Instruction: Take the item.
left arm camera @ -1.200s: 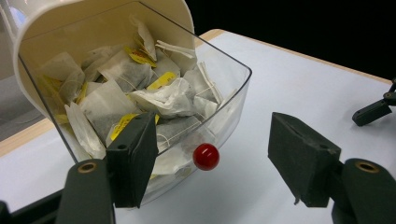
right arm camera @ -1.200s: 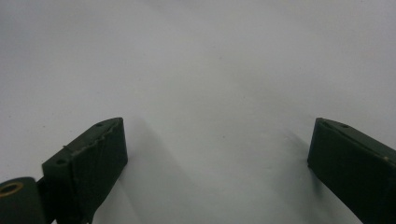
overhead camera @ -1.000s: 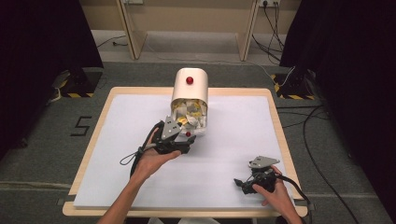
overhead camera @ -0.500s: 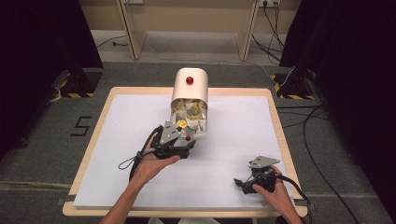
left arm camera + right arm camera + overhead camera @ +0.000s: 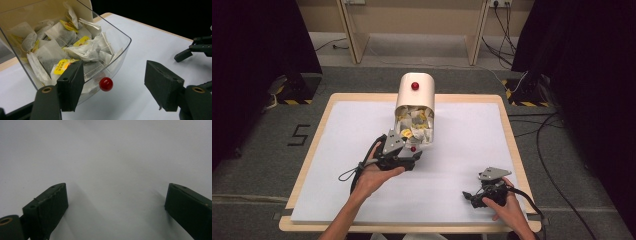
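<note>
While left claw gaping wide, red knob of clear tea-bag drawer between jaws, untouched. Approach step, probably; next: close on knob. Right claw wide, empty, over tabletop.

"5" on floor mat

I see a cream dispenser box with a red knob on top, at upper centre of the high view. Its clear drawer carries a red knob too. Inside are white tea bags with yellow tags. My left gripper is black. The table's rim is pale wood around a white top.
</note>
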Demonstrator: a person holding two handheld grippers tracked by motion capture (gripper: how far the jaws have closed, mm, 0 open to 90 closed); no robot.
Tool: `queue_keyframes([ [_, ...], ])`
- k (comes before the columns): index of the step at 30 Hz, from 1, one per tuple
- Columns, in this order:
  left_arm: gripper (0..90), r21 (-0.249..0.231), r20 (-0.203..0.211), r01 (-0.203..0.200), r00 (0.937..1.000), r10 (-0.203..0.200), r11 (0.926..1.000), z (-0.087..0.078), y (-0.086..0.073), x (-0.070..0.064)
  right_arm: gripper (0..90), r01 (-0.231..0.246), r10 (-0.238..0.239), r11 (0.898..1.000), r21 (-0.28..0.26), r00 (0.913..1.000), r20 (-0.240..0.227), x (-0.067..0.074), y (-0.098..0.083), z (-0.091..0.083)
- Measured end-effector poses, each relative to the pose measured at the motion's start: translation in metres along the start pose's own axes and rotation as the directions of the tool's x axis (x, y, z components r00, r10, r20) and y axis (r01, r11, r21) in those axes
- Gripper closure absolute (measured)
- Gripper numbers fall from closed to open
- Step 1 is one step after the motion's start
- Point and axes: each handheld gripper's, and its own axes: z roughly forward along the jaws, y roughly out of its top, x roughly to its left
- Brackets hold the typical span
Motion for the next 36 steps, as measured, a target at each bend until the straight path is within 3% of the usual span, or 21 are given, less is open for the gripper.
queue_keyframes([
  [8, 34.0, -0.025, -0.025, 0.012, 0.9996, -0.013, 0.9996, 0.000, 0.007, 0.004, 5.2, 0.000, 0.000, 1.000, 0.000, 1.0000, 0.000, 0.000, 0.000, 0.000],
  [14, 43.2, -0.049, -0.069, 0.015, 0.9975, -0.019, 0.9987, 0.005, 0.016, 0.009, 5.2, 0.000, 0.000, 1.000, 0.000, 1.0000, 0.000, 0.000, 0.000, 0.000],
  [22, 53.4, -0.023, -0.077, 0.048, 0.9958, -0.050, 0.9986, 0.022, 0.021, 0.013, 5.2, 0.000, 0.000, 1.000, 0.000, 1.0000, 0.000, 0.000, 0.000, 0.000],
  [36, 67.4, 0.038, -0.099, 0.023, 0.9949, -0.019, 0.9990, 0.040, 0.021, 0.016, 5.2, 0.000, 0.000, 1.000, 0.000, 1.0000, 0.000, 0.000, 0.000, 0.000],
])
